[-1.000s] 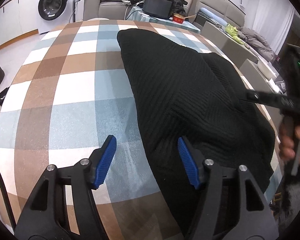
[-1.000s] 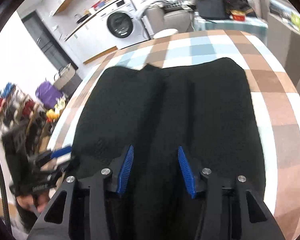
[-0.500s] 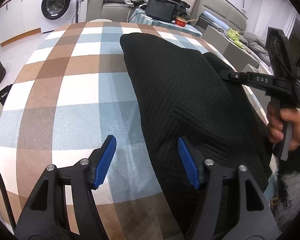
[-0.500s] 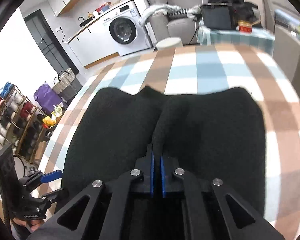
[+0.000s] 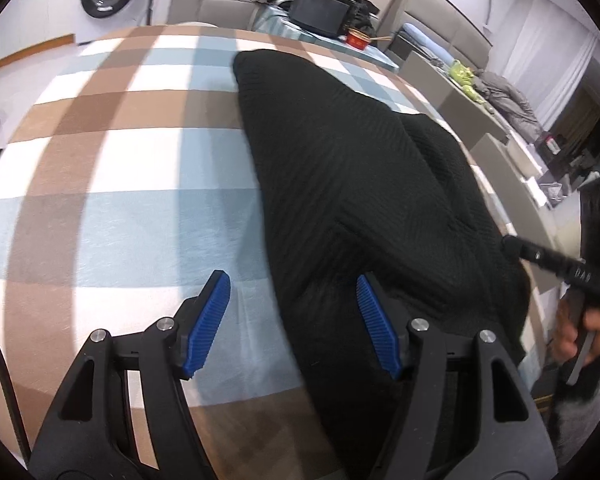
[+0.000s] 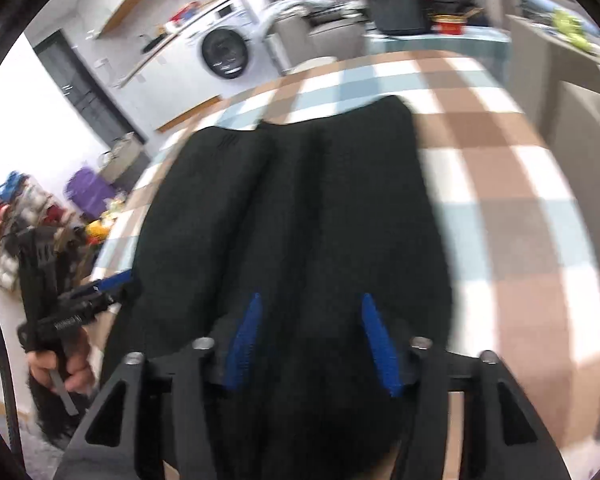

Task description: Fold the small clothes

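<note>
One black garment [image 5: 352, 184] on one checked cloth [image 5: 112, 184]: my left gripper [image 5: 294, 316] spread, straddling its near edge; my right gripper [image 6: 312, 336] opening above it, nothing pinched.

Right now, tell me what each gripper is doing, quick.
Left gripper: open, holding nothing; its right finger is over the edge of the black garment.
Right gripper: fingers opening above the garment, nothing gripped.
</note>
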Demonstrator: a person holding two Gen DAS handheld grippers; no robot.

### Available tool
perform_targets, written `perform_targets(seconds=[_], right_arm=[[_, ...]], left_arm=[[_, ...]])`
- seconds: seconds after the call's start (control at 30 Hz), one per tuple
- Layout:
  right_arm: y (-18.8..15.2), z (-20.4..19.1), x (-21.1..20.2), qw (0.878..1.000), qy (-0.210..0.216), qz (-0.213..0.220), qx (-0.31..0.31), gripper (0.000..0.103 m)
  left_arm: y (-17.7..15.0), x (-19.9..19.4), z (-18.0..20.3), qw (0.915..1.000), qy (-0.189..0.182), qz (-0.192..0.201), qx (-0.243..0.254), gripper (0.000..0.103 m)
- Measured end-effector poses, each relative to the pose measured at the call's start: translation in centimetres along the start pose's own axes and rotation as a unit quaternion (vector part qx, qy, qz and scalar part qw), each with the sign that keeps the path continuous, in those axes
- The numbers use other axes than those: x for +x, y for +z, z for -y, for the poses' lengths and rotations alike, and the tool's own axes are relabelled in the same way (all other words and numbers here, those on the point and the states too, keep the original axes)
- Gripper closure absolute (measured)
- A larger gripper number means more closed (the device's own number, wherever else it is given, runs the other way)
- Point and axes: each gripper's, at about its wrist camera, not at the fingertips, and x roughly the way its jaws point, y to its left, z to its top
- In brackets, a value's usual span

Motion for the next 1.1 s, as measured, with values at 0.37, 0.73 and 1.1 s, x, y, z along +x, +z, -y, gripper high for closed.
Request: perform_targets(seconds=[0.37, 0.73, 1.1], right_arm=[[-2.9, 1.2, -2.4, 0.999, -0.034, 0.008, 0.008, 0.045], [-5.7, -1.0, -1.8, 0.999, -0.004, -0.035, -0.007, 0.045], [-5.6, -5.5, -1.8, 0.997, 0.061, -0.028, -0.041, 0.091]], left_arm=[[1.4, 1.4, 1.1, 0.9985, -0.024, 0.046, -0.019, 0.083], [0.0, -1.9, -3.2, 0.9964, 0.044, 0.06, -0.039, 0.087], [-0.8, -3.8, -5.4, 0.9947, 0.062, 0.062, -0.055, 0.085]])
